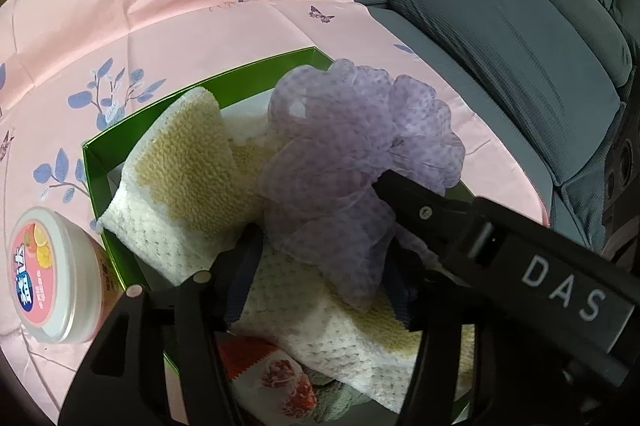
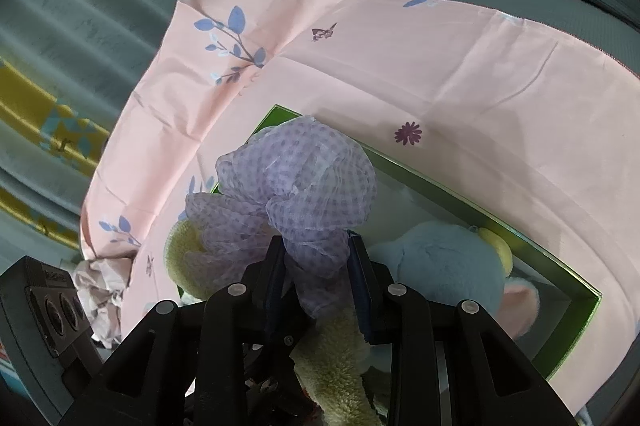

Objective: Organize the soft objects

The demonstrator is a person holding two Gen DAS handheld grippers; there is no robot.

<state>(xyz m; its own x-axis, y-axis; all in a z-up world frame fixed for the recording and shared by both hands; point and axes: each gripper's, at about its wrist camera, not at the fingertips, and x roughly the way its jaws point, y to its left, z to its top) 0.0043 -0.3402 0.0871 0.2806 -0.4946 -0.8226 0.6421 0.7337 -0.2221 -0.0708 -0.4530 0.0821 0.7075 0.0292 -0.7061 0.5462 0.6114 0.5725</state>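
Note:
A purple mesh bath pouf (image 2: 296, 182) is held between the fingers of my right gripper (image 2: 316, 254), which is shut on it above the green box (image 2: 576, 310). In the left wrist view the pouf (image 1: 352, 130) hangs over a cream and yellow knit cloth (image 1: 188, 162) lying in the green box (image 1: 94, 170), and the right gripper's black finger (image 1: 404, 198) reaches in from the right. My left gripper (image 1: 320, 266) is open around the cloth and the pouf's lower edge. A blue plush toy (image 2: 440, 266) lies in the box.
A pink floral sheet (image 1: 160, 6) covers the surface under the box. A white round tub with a pink label (image 1: 52, 274) stands left of the box. A grey sofa (image 1: 500, 6) is at the right. A strawberry-print packet (image 1: 280, 378) lies in the box.

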